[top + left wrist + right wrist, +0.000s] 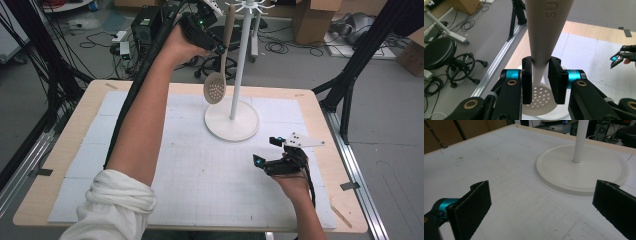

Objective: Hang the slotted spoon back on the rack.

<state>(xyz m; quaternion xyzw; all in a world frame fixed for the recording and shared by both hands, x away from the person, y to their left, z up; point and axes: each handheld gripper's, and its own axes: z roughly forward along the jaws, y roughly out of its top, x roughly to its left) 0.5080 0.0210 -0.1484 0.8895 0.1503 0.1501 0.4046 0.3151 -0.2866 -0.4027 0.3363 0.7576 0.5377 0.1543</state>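
Left side first: your left claw point(216, 46) is up high, clamped on the handle of the slotted spoon point(216, 89), and in the left gripper view the two pads pinch the narrow neck of that spoon point(544, 37) just above its perforated bowl. The spoon hangs nearly upright beside the white pole of the utensil stand point(239, 65), its bowl above the stand's round base point(232, 126), clear of the bench point(65, 145). The hooks at the top of the stand point(247, 6) sit right by the handle's end, so this looks like the hanging step, on or off, I can't tell which. Do it well: hold that grip firm, keep the handle vertical, and move it straight along the hook rather than sideways, or you may tip the whole stand. Watch the bowl too; it swings close to the pole. Over to the right: your right claw point(274, 161) rests low over the white mat, jaws spread wide with nothing between them, and the right gripper view shows the base point(584, 170) just ahead. Keep it ready there to steady that base.
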